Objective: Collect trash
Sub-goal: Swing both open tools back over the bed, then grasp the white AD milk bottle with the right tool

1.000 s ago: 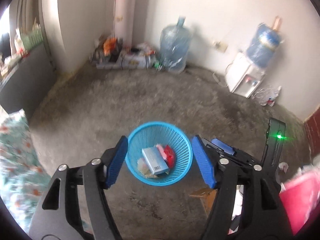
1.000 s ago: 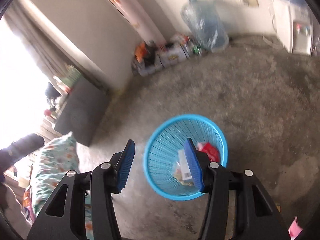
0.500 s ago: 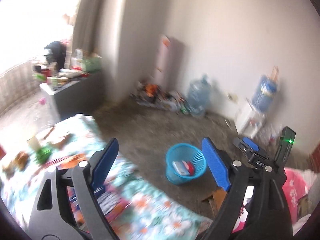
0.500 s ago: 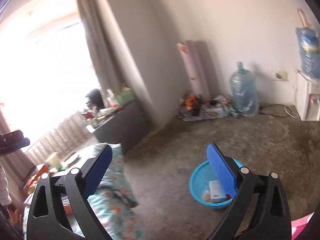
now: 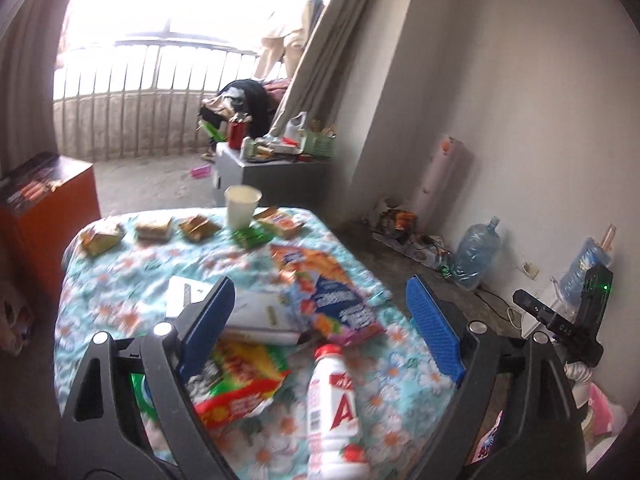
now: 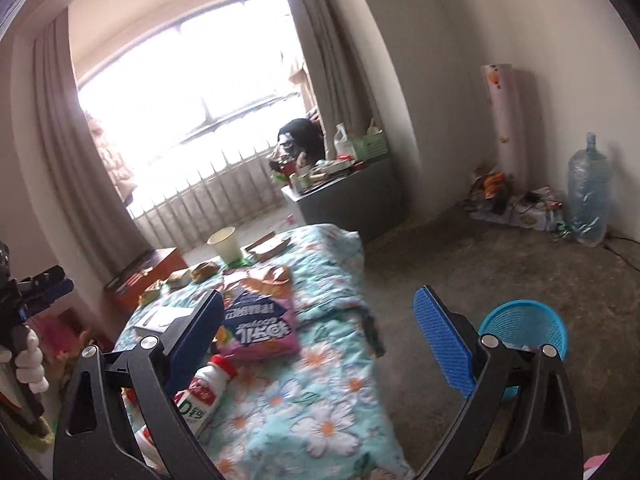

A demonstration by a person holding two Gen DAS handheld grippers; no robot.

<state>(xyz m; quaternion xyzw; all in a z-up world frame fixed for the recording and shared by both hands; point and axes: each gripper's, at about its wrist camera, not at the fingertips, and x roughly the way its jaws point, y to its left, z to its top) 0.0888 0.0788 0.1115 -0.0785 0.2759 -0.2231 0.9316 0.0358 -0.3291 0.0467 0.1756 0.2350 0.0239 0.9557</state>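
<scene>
Left wrist view shows the bed (image 5: 400, 384) in its floral cover, where the trash lies scattered because nothing here has been gathered yet. The blue basket (image 6: 524, 326) stands on the floor just beside the bed, near enough for drops. Nearest me, the pink snack bag (image 5: 340, 308) rests flat above the white bottle (image 5: 334, 412), which lies on its side. My left gripper (image 5: 320, 328) and right gripper (image 6: 318, 344) both gape wide and empty, ready, I judge, for the next pick.
</scene>
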